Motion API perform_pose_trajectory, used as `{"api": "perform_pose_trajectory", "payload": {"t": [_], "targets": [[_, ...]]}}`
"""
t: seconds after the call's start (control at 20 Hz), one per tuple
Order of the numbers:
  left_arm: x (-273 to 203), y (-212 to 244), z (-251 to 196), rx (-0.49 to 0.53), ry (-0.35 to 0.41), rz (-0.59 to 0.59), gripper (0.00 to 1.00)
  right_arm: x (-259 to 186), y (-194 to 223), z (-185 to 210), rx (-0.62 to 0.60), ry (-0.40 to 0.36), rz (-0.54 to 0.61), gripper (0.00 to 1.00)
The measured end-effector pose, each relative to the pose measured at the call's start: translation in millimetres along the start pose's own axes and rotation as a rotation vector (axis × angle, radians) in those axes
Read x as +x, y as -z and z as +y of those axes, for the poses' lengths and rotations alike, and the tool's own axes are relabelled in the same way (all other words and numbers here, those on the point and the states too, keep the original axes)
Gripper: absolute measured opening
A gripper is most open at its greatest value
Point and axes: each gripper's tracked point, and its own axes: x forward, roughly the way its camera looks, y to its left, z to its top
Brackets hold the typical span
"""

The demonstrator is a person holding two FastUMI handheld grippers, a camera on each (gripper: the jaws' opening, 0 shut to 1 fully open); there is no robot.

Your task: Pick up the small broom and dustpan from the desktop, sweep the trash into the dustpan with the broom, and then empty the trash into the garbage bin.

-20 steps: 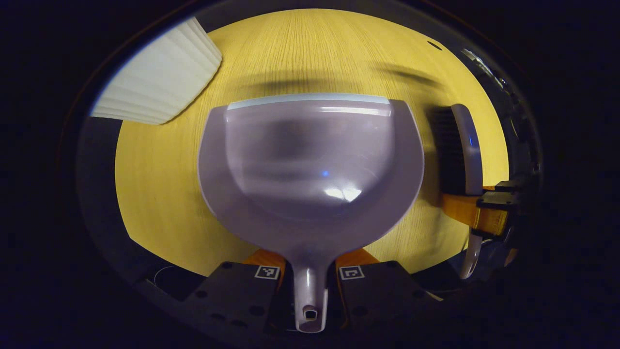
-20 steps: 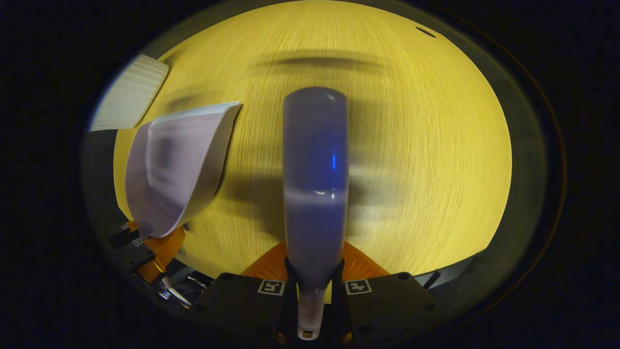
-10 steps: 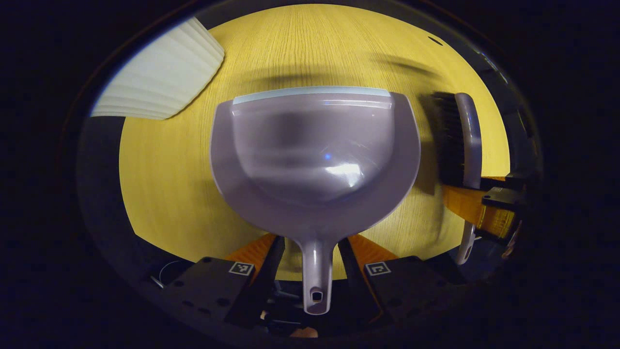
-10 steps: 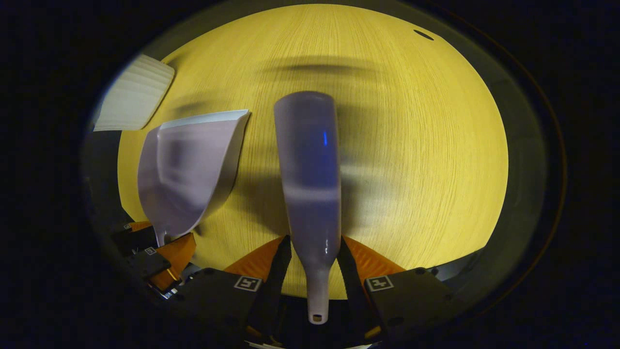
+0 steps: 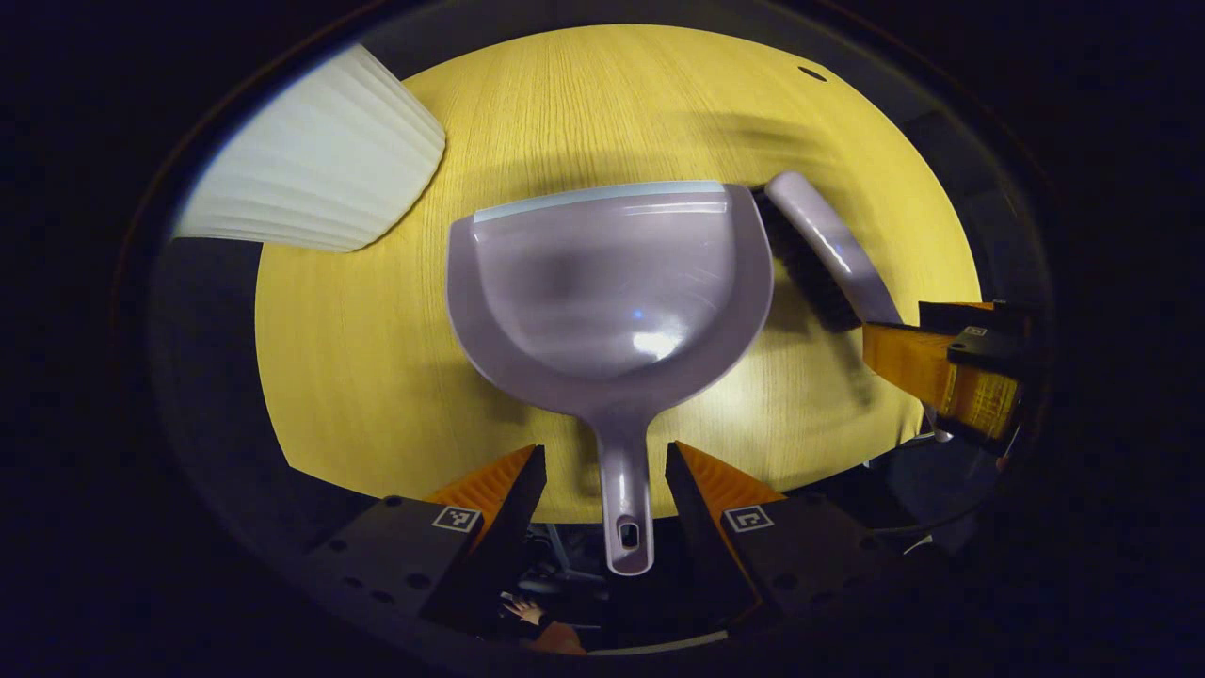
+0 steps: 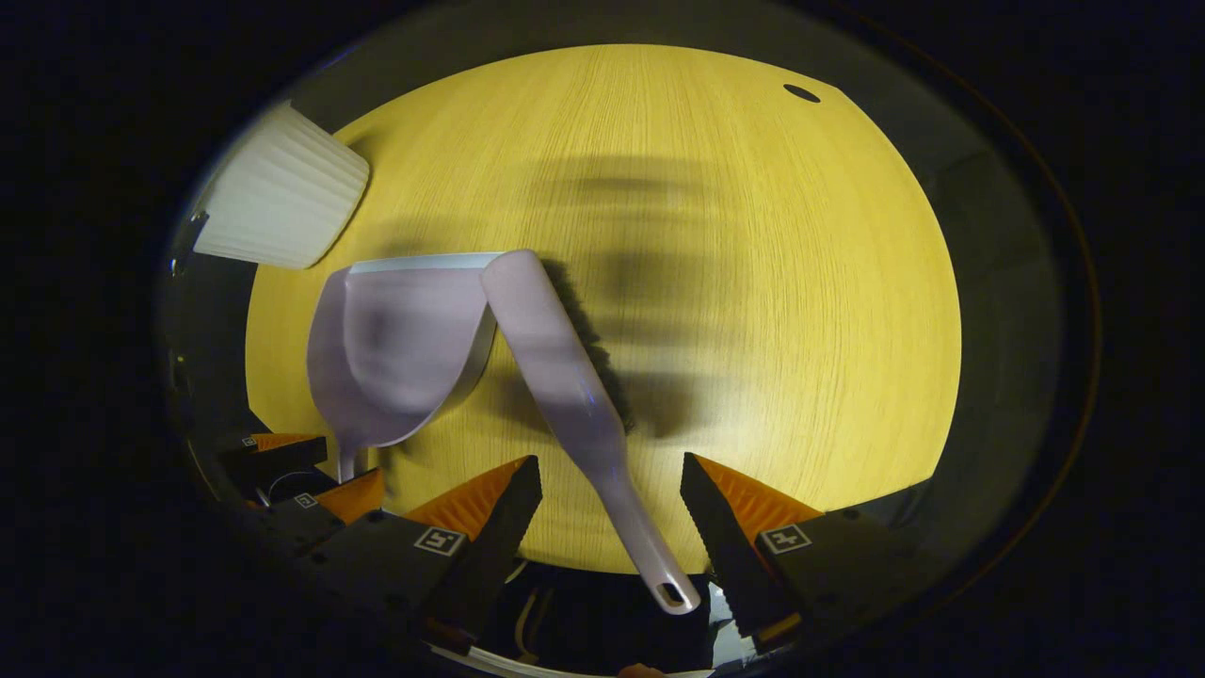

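A lilac dustpan (image 5: pixel 612 292) lies flat on the round yellow wooden desktop (image 5: pixel 377 377), its handle pointing back between the fingers of my left gripper (image 5: pixel 602 466), which stands open and clear of it. The small lilac broom (image 6: pixel 560 367) with dark bristles lies tilted on the desktop, its head leaning against the dustpan (image 6: pixel 395 353). Its handle end runs between the fingers of my right gripper (image 6: pixel 610 480), open and not touching it. From the left gripper view the broom (image 5: pixel 824 250) rests by the dustpan's right rim, with the right gripper (image 5: pixel 941 367) beside it.
A white ribbed garbage bin (image 5: pixel 315 169) stands at the desktop's far left edge, also in the right gripper view (image 6: pixel 282 193). A small dark hole (image 6: pixel 801 92) sits in the wood at the far right. Bare wood stretches right of the broom.
Both grippers opened and drew back. The dustpan was let go and now lies flat; the broom was let go and tipped left against the dustpan's rim.
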Motion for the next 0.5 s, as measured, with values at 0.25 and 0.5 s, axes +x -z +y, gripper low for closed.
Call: {"api": "perform_pose_trajectory", "payload": {"t": [0.25, 0.5], "targets": [[-40.1, 7.6, 9.5, 0.015, 0.005, -0.13, 0.77, -38.5, -7.9, 8.3, -0.047, -0.007, -0.109, 0.97], [-100.0, 1.1, 5.8, 0.088, 0.035, -0.408, 0.77, -115.3, -26.7, 26.3, -0.089, -0.028, -0.33, 0.97]]}}
